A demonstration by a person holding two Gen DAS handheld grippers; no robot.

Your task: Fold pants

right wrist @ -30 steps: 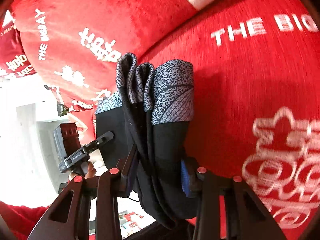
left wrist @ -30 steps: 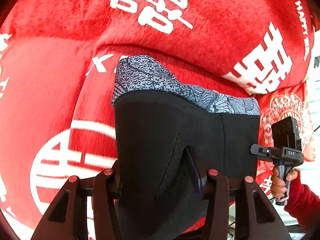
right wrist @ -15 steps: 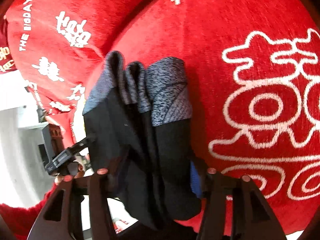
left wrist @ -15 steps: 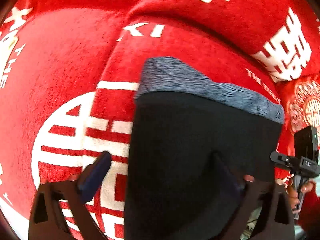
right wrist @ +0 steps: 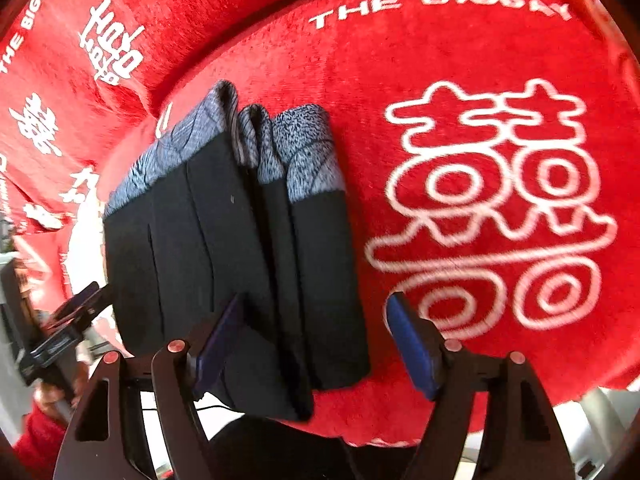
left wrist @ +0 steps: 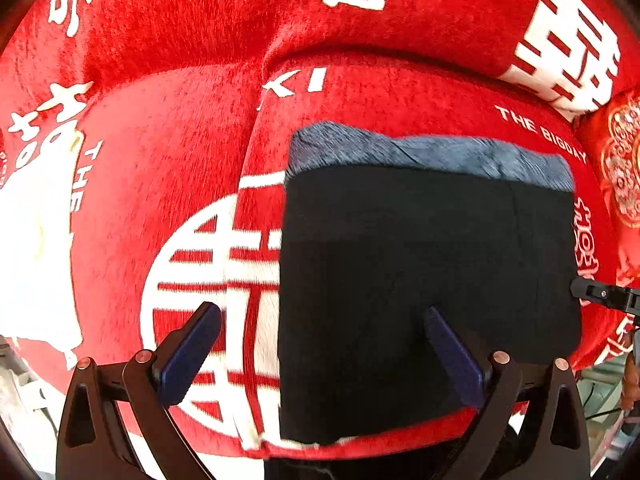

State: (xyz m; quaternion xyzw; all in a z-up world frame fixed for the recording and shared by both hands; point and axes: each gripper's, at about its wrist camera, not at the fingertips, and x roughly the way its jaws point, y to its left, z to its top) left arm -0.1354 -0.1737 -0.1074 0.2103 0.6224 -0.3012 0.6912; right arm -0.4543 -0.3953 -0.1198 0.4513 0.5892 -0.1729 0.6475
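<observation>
The folded black pants (left wrist: 420, 280), with a grey-blue patterned waistband (left wrist: 432, 152) at the far end, lie flat on a red seat cushion (left wrist: 168, 168). My left gripper (left wrist: 320, 354) stands wide open over the pants' left edge, one pad above the cushion and the other above the black cloth, pressing nothing. In the right wrist view the pants (right wrist: 240, 260) show several stacked layers. The jaws of my right gripper (right wrist: 316, 344) are opening around the right-hand edge, and its right pad stands apart from the cloth. The left gripper (right wrist: 68, 320) shows at the far left.
Red sofa back cushions (left wrist: 360, 12) with white characters rise behind the seat. A seam (left wrist: 252, 120) splits two seat cushions left of the pants. The seat's front edge (right wrist: 400, 424) runs just under the grippers. A hand in a red sleeve (right wrist: 40, 436) holds the left gripper.
Both grippers were shut on the near end of the pants a second ago. Both have let go and spread their jaws, and the pants now rest flat on the cushion.
</observation>
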